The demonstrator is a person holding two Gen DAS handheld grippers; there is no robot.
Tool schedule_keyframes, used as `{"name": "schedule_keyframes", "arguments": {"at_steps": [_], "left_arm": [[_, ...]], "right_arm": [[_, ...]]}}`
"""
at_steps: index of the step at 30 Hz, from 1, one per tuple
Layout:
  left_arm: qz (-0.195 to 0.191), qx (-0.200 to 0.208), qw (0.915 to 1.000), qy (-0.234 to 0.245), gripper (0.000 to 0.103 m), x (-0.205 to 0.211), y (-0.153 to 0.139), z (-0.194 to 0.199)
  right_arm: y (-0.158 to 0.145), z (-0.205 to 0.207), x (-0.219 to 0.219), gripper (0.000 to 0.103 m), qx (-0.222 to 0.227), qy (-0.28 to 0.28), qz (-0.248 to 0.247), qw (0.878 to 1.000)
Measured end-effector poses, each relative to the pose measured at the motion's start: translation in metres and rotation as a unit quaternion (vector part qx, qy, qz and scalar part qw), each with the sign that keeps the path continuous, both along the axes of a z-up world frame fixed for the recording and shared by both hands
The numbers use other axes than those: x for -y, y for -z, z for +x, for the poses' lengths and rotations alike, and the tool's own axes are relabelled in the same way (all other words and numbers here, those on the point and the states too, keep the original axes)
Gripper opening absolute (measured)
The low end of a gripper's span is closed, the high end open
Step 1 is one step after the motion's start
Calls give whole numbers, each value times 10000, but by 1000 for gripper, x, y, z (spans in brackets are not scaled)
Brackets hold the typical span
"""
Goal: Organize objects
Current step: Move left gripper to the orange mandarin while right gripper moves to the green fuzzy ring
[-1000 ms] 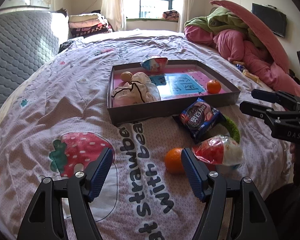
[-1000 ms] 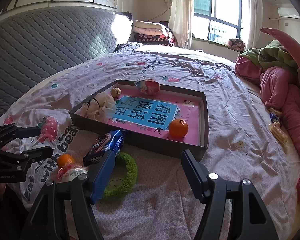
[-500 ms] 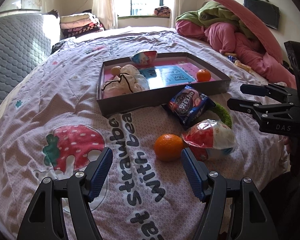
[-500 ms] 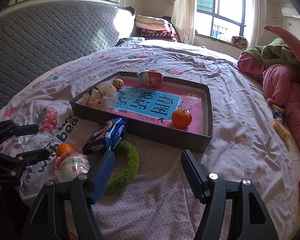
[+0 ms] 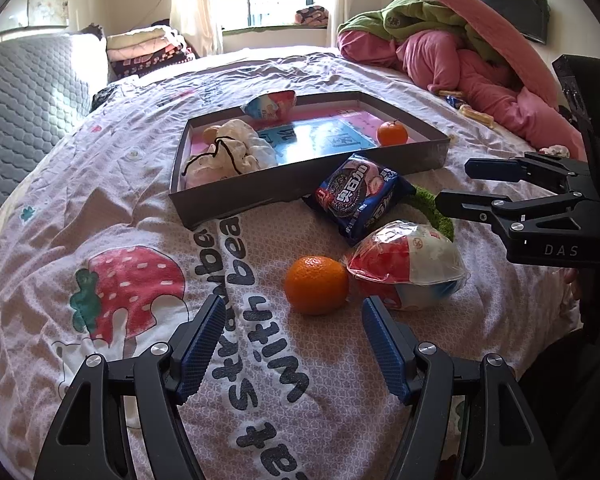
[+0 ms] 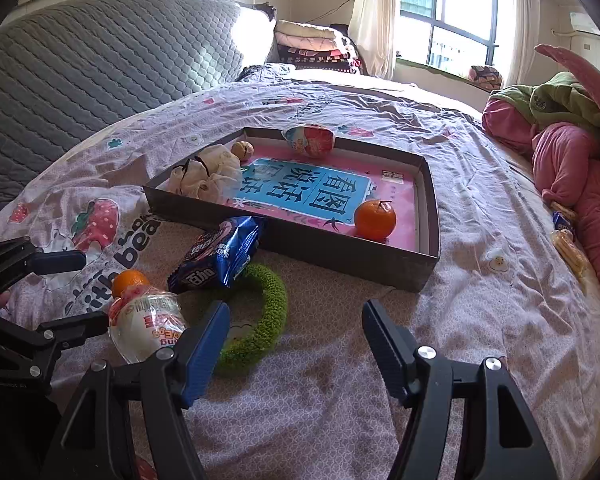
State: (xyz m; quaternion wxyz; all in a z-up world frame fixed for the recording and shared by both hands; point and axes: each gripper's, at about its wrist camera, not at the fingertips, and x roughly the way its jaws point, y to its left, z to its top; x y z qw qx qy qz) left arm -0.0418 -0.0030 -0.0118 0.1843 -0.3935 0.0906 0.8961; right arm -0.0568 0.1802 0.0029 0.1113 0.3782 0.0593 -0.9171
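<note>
Printed on the bedsheet [image 5: 260, 360] in dark letters: "strawbe…", "with", "bea…". Stamped "DAS" in pale letters on the right claw [image 5: 452, 186] body. Large Chinese characters "看图说话" on the blue panel inside the tray [image 6: 430, 216], upside down.

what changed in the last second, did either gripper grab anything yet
Nothing grabbed. The left gripper swung right and closed in on the loose orange, which now sits just ahead of its open jaws instead of off by the right finger. The right gripper eased slightly forward, still open over the green ring. The cookie packet, wrapped snack and tray with its contents stayed put.
</note>
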Motion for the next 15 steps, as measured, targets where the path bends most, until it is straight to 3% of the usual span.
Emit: {"name": "schedule_keyframes", "arguments": {"at_steps": [15], "left_arm": [[-97, 70, 9999, -100, 72, -9, 8, -10]], "right_arm": [[7, -5, -2, 68, 203, 57, -49, 9998]]}}
